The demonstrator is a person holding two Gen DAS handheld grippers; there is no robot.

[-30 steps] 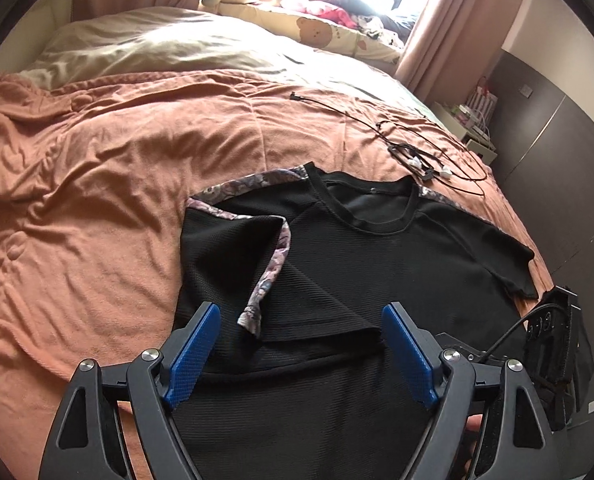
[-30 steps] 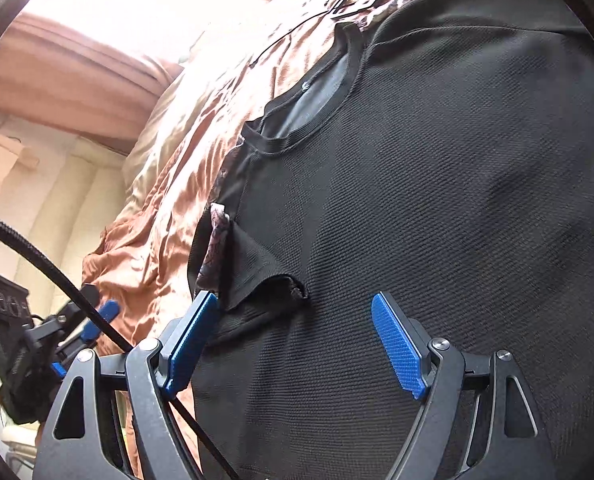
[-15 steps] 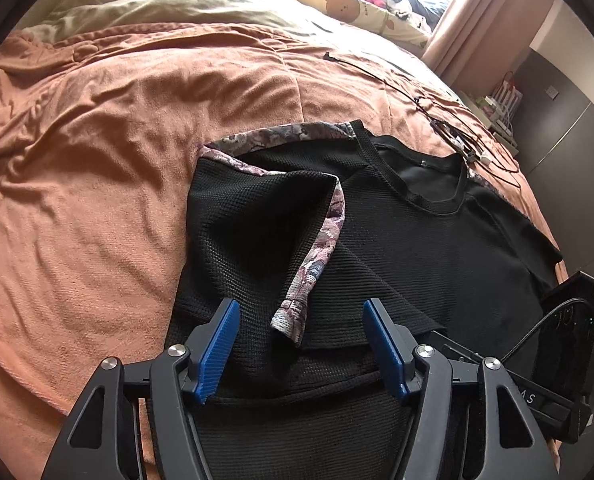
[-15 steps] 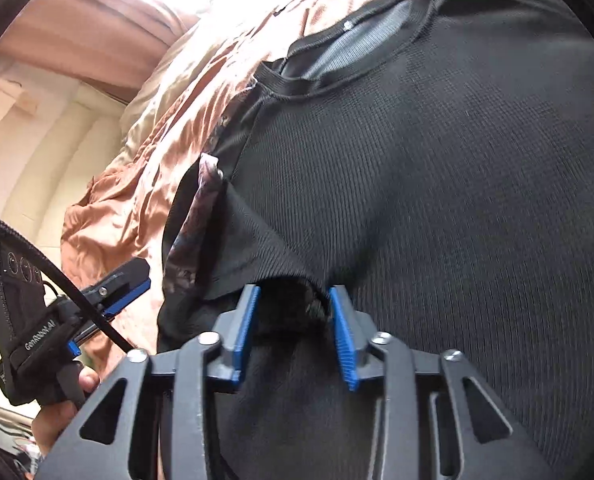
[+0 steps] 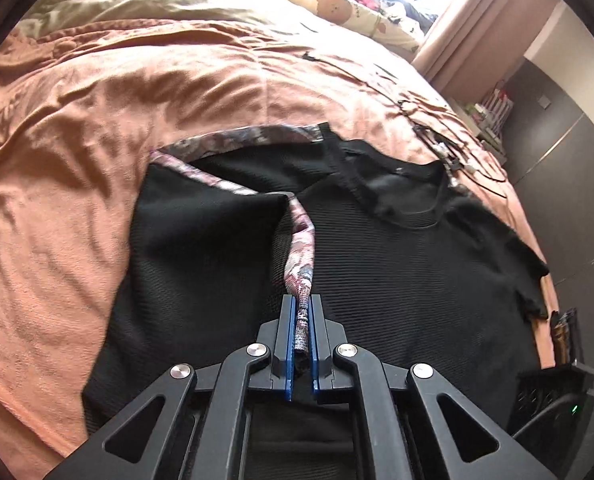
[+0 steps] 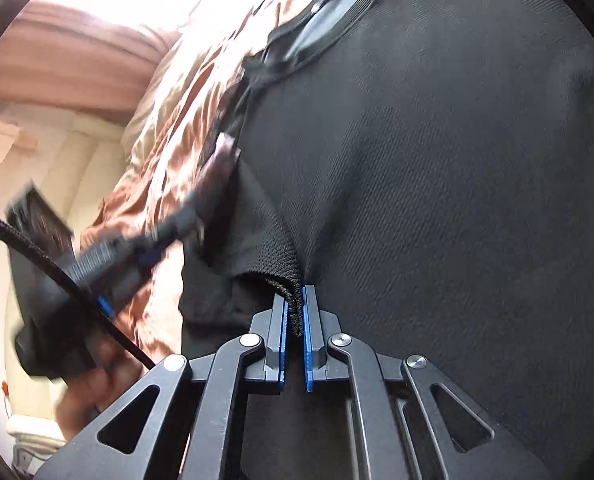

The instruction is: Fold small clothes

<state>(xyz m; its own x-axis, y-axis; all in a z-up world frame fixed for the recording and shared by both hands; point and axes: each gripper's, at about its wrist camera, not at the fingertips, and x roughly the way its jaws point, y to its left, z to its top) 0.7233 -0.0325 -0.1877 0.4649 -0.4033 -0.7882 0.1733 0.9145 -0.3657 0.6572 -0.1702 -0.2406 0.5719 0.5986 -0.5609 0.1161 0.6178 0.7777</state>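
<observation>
- The left gripper (image 5: pixel 301 304) has just been closing; now its two blue pads squeeze the patterned trim (image 5: pixel 299 256) of the black shirt (image 5: pixel 397 280), with only that thin strip between them
- The right gripper (image 6: pixel 295 300) has just been closing too; its blue pads pinch the folded sleeve hem (image 6: pixel 285 272) of the same shirt, and the cloth sticks up between them
- The shirt lies spread out on the orange blanket (image 5: pixel 77 160) of the bed; one sleeve is folded in over the front; the round neck hole (image 5: pixel 401 192) points to the far side
- The shirt cloth is black with tiny ribs, like a knit; the trim is a narrow band, pink and grey with a flowery look
- The blanket is soft and wrinkly; thin black cables (image 5: pixel 449 152) lie on it past the shirt
- The gripper arms are black and hard with round silver bolts; the pads are flat with little grooves
- In the right view a hand (image 6: pixel 93 384) holds the other gripper; it looks blurry
</observation>
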